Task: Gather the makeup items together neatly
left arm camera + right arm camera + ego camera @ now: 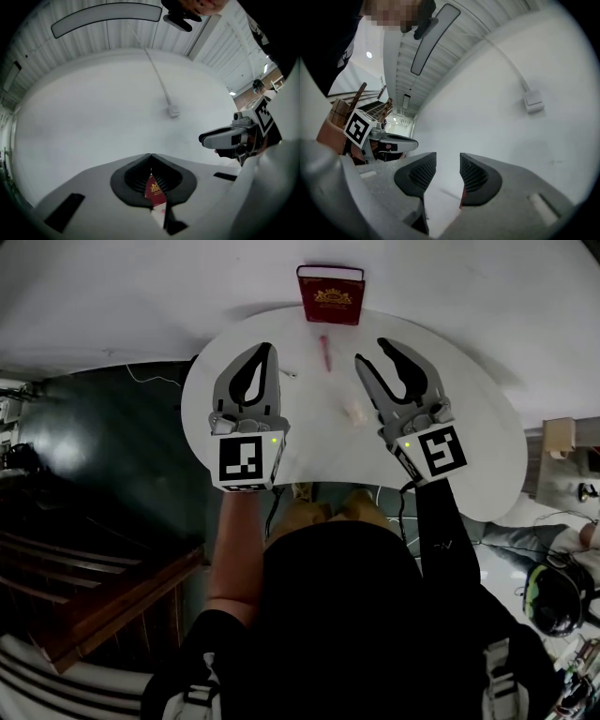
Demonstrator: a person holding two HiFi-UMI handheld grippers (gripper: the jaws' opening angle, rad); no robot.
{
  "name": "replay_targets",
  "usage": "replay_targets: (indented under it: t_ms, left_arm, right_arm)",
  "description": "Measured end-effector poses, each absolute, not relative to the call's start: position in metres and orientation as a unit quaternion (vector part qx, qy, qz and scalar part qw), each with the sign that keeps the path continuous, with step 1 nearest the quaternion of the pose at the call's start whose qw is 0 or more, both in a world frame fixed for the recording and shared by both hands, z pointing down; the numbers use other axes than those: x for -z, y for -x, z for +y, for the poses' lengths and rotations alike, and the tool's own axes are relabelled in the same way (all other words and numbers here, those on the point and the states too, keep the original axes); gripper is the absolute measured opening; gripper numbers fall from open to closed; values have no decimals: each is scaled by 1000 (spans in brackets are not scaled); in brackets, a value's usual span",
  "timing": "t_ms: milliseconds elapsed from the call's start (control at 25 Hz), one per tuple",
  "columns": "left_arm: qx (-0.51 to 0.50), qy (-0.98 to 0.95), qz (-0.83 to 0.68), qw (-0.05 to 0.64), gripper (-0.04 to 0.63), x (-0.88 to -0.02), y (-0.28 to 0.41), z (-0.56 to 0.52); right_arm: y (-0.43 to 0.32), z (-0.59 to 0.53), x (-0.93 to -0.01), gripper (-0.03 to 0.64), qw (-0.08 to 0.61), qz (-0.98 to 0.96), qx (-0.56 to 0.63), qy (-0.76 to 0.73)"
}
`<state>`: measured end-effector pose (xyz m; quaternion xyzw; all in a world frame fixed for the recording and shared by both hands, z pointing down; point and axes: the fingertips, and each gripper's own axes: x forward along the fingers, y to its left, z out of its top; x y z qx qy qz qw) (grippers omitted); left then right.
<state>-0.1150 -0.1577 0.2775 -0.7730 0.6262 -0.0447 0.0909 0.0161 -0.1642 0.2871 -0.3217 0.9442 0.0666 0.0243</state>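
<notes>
1. Head view: nearest the lens is the person's black top [347, 606]. Beyond it, both tongs reach out level over a round white table [487, 446].
2. The left gripper [267, 350] has its tips pressed together and holds nothing. The right gripper [372, 352] has its jaws spread, with nothing between them.
3. A dark red box [330, 294] stands at the table's far edge, against the wall. A slim pink stick [325, 352] lies just in front of it, between the two grippers' tips. A small pale item [355, 412], too blurred to identify, lies just beside the right gripper's inner jaw.
4. Left gripper view: the jaws meet at their tips, clenched on nothing. The red box shows ahead through the gap below the tips. A wall plate [174, 111] with a cable sits on the white wall.
5. Right gripper view: the jaws stand released, framing only bare tabletop and wall. A red sliver shows beside the right-hand jaw's lower edge, but which item it belongs to cannot be told.
</notes>
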Motion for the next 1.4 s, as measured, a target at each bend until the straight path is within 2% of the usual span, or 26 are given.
replay_targets:
  t_ms: [240,480,600,760,1120,1200,1240,1400]
  left_arm:
    - [33,778,621,87,8,-284,158,-175]
    - [3,787,612,76,8,-288,191,-198]
    - [-2,790,610,61,8,-299,208,-208]
    - [10,796,603,40,8,-318,226,-221]
    - [28,809,586,31,8,-337,258,-238]
    - [29,811,584,29,8,-339,263,-240]
    - [28,812,582,29,8,-339,265,-241]
    - [24,820,571,31,8,-340,268,-242]
  right_arm:
    - [64,-180,-328,153,-62,959,-47,272]
    - [155,-193,-443,153,-242,955,-11,172]
    - [171,-205,-508,153,-314,938,28,144]
    - [179,-219,-574,153,-377,914,71,133]
    - [183,-237,-654,146,-496,860,72,101]
    - [182,-236,-660,98,-505,853,86,101]
    - [182,-235,-659,52,-507,851,94,103]
    - [185,-235,-651,51,-491,855,108,128]
